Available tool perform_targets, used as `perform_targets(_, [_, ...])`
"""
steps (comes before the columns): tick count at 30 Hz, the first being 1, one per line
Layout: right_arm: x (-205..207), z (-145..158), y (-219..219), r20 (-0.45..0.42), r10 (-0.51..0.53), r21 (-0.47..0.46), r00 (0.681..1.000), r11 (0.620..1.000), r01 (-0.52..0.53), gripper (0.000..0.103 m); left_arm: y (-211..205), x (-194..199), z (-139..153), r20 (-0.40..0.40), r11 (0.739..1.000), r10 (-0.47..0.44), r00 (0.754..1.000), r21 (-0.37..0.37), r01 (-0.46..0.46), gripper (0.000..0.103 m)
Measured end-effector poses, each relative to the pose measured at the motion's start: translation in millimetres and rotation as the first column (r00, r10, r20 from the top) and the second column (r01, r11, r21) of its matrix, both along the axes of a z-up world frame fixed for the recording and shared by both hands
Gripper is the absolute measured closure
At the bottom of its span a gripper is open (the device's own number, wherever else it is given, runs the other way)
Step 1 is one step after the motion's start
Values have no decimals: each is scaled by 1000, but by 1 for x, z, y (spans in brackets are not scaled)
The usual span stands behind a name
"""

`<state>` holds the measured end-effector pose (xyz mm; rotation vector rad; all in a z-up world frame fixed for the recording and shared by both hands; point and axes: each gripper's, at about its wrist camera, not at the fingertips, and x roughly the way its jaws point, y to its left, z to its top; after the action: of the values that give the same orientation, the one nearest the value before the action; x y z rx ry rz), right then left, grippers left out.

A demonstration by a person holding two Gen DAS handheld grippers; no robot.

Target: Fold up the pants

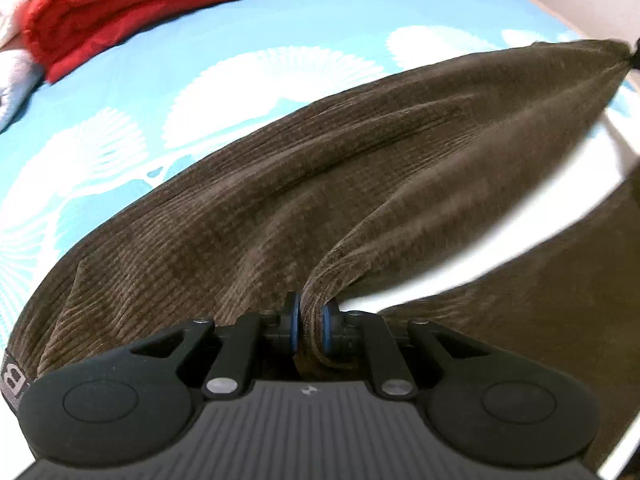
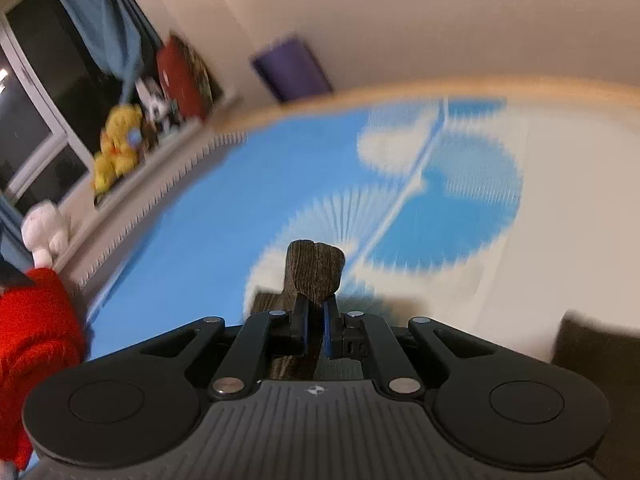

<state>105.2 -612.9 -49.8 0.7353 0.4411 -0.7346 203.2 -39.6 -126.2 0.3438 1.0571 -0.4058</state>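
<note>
Brown corduroy pants (image 1: 320, 184) hang stretched above a blue bed cover with white shell patterns (image 1: 200, 40). My left gripper (image 1: 310, 318) is shut on a bunched fold of the pants at the bottom of the left wrist view. The cloth runs up and right to a gathered point (image 1: 620, 54) at the far right edge. In the right wrist view my right gripper (image 2: 316, 320) is shut on a small tuft of the same brown pants (image 2: 316, 270), which sticks up past the fingertips. More brown cloth (image 2: 600, 344) shows at the lower right.
A folded red garment (image 1: 132, 4) lies at the back left of the bed, with white cloth (image 1: 16, 68) beside it. The right wrist view shows the red garment (image 2: 36, 340), plush toys (image 2: 118, 144) on a ledge, a window, a curtain and a beige wall.
</note>
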Motion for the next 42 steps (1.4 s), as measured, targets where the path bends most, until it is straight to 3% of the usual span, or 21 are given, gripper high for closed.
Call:
perform_targets(2, [-4,-13,-2,-140,-53,-53,989,998,46,96,-4,-7,-2,-26,997,-72,997,21,72,91])
perform_targets(4, [-6,-57,-13,-347,-65,47,936,995,86,95,-7,-18,-6,-44,987,-145,988,57,147,86])
perform_targets(5, [-11,-76,-19,-401,-66,129,914,983,127,95,-4,-21,-2,-39,988,-151,988,40,152,83])
perform_targets(7, [-26,-81,-25,-382,-126,202,915,955,215,90,14,-22,17,-36,988,-137,990,-71,134,63])
perform_targets(9, [-24,-58,-19,-327,-113,155,938,973,171,89,45,-20,43,2,973,-88,996,-212,87,51])
perform_targets(13, [-17,-4,17,-232,5,19,973,1000,0,73,126,-10,66,29,933,164,986,-328,-146,46])
perform_targets(15, [-19,27,34,-164,76,12,984,997,-75,71,177,-3,63,27,880,364,931,-336,-335,45])
perform_targets(16, [-22,43,45,-123,129,4,984,992,-130,71,201,-2,60,34,843,461,887,-331,-425,42])
perform_targets(18, [-26,76,71,-62,261,-44,963,964,-264,66,253,-1,44,8,727,641,767,-327,-604,40])
perform_targets(20, [-38,106,98,-12,406,-118,914,907,-404,59,288,-2,25,-26,633,739,673,-313,-708,40])
perform_targets(21, [-43,118,109,3,470,-154,883,873,-464,57,300,-3,19,-29,609,760,649,-319,-726,40])
perform_targets(23, [-58,136,130,10,578,-219,816,797,-562,55,317,-2,7,-53,579,774,630,-342,-740,40])
perform_targets(25, [-73,144,145,-1,640,-279,768,738,-615,54,321,1,-1,-75,571,766,639,-379,-729,29])
perform_targets(27, [-84,139,154,-29,662,-314,749,705,-636,54,319,4,-13,-109,574,752,650,-375,-728,26])
perform_targets(30, [-92,117,158,-60,610,-273,790,752,-600,54,307,7,-18,-70,633,715,695,-357,-687,26])
perform_targets(32, [-91,103,157,-81,572,-182,816,796,-577,55,296,8,-14,-53,682,673,738,-343,-646,50])
perform_targets(33, [-91,103,160,-77,565,-142,822,810,-570,55,289,10,-9,-8,720,652,758,-308,-622,65])
perform_targets(36, [-91,107,164,-60,550,-186,833,814,-550,55,277,4,21,125,773,601,789,-341,-535,73])
perform_targets(38, [-91,103,164,-91,539,-202,838,814,-545,55,275,0,30,195,782,601,775,-343,-520,72])
perform_targets(41, [-86,99,170,-100,546,-191,832,810,-555,55,284,6,8,68,740,658,750,-245,-627,67])
perform_targets(42, [-87,99,173,-105,550,-199,829,805,-559,55,284,4,9,54,743,655,754,-226,-629,67])
